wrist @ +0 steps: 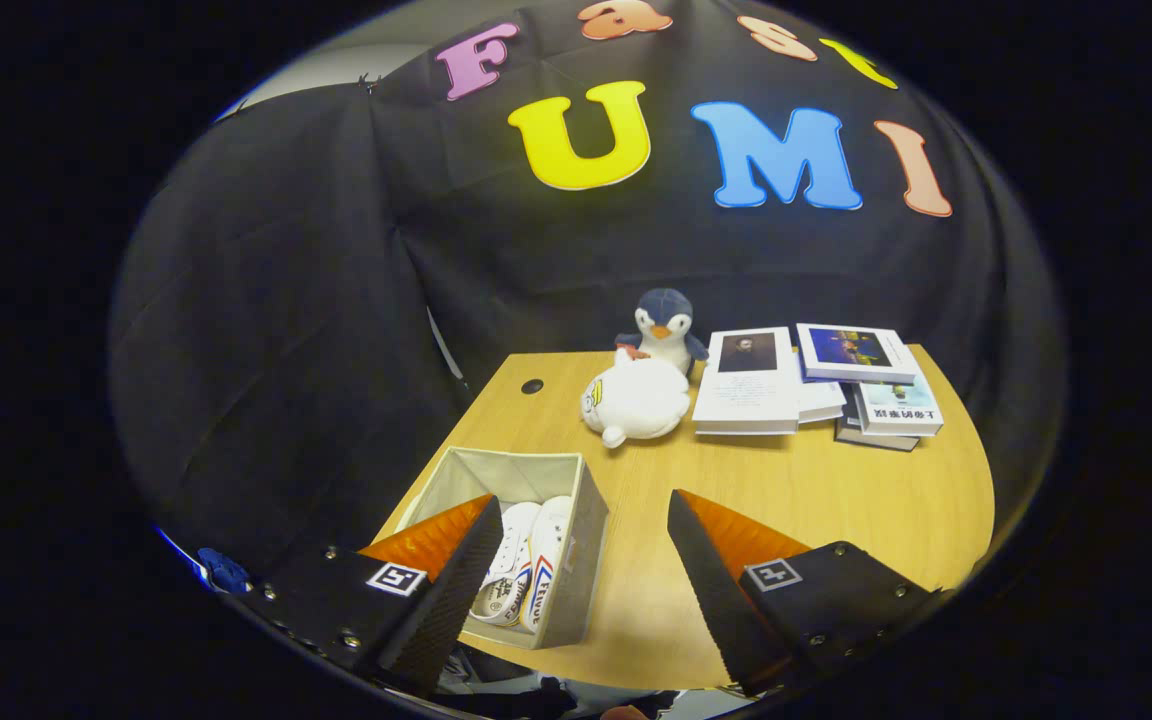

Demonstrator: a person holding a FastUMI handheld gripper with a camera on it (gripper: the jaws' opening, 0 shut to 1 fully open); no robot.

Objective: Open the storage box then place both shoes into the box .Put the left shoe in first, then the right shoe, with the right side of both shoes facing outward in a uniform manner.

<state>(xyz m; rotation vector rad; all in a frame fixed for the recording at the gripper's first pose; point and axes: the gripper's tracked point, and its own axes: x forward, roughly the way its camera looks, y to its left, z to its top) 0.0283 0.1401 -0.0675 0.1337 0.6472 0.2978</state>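
Observation:
A grey fabric storage box (576,545) stands open-topped on the wooden table (836,500), near its front left corner. Two white shoes (526,570) stand on edge inside it, side by side. My gripper (581,510) hovers above the table with its fingers wide apart and nothing between them. The left finger (456,590) hangs over the box's left part and hides some of it. Over bare wood to the right of the box hangs the right finger (716,590).
A white plush toy (636,400) and a blue penguin plush (664,325) sit at the table's back middle. Books (816,385) are stacked at the back right. A small dark hole (532,386) marks the back left of the tabletop.

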